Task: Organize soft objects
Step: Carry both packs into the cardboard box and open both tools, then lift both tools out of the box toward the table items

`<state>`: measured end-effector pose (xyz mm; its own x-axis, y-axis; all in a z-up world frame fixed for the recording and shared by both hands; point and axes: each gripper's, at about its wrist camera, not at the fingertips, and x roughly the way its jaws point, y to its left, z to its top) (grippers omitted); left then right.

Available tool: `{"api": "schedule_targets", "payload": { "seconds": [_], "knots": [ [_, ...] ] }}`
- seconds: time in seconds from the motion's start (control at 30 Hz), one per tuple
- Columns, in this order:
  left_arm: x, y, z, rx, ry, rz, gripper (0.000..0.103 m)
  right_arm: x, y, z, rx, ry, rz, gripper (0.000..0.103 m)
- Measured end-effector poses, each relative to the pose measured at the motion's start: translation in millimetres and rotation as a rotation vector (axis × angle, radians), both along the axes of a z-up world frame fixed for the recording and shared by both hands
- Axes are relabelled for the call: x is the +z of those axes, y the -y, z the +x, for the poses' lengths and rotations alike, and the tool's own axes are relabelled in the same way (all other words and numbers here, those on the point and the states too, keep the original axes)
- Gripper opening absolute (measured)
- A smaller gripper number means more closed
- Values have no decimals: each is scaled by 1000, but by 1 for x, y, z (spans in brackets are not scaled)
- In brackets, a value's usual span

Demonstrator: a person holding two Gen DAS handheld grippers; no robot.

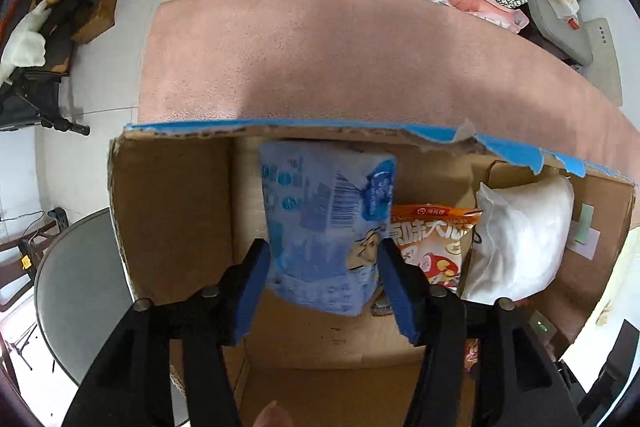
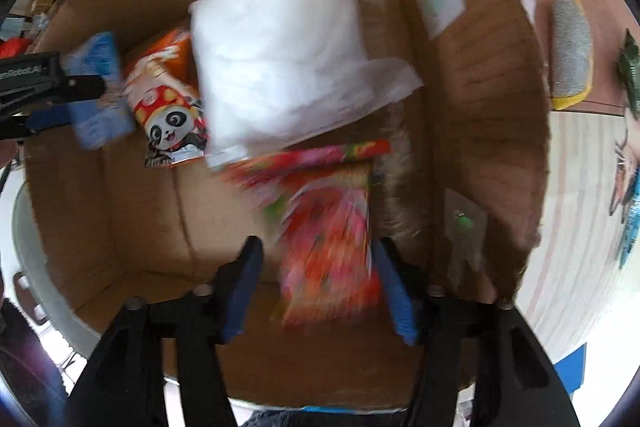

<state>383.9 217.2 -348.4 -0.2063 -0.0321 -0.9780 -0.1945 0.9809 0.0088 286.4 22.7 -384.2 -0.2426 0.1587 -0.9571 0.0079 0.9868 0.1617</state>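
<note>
Blue pads of our left tool (image 1: 324, 263) press both sides of the pale blue packet (image 1: 326, 223), which we hold over the floor of the cardboard box (image 1: 172, 203); it looks light and puffy, a crinkly film likely to slip, so we judge a grip across its lower body firmer than one on the sealed edge. Our right tool (image 2: 316, 283) has its pads spread around the red patterned packet (image 2: 330, 243); the right pad seems to touch it, but blur keeps us from telling whether it is clamped. Beyond, inside the box, lie the orange snack bag (image 1: 434, 243) and, beside it, the white pillow-like bag (image 1: 520, 239), soft and yielding, best pinched at its loose plastic flap. Farther off, outside the box, a grey-and-yellow plush toy (image 2: 570, 39) rests on the pink-covered table (image 1: 340, 55).
</note>
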Motion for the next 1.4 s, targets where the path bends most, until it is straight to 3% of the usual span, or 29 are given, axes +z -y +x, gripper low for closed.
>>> {"api": "schedule_targets", "payload": {
  "seconds": [0.03,0.07,0.17,0.3,0.37,0.67,0.93,1.2,1.4],
  "knots": [
    [3,0,-1,-3,8,3,55,3,-4,-1,19,8,-12,83],
    [6,0,-2,-3,15,6,57,8,-8,-2,34,27,-28,84],
    [20,0,-6,0,45,-3,78,18,-13,-5,50,42,-30,84],
    [40,1,-17,-1,81,-5,98,35,-18,-12,66,73,-38,88],
    [52,1,-26,1,105,-17,99,45,-18,-16,66,97,-25,103],
    [97,9,-76,-29,205,24,99,74,-4,-27,61,184,-25,103],
    [139,24,-130,-17,312,24,99,120,11,-36,101,265,-20,103],
    [164,38,-174,-18,338,26,99,170,22,-74,130,370,-33,103],
    [183,49,-193,-20,367,32,99,196,31,-95,139,398,6,103]
  ]
}}
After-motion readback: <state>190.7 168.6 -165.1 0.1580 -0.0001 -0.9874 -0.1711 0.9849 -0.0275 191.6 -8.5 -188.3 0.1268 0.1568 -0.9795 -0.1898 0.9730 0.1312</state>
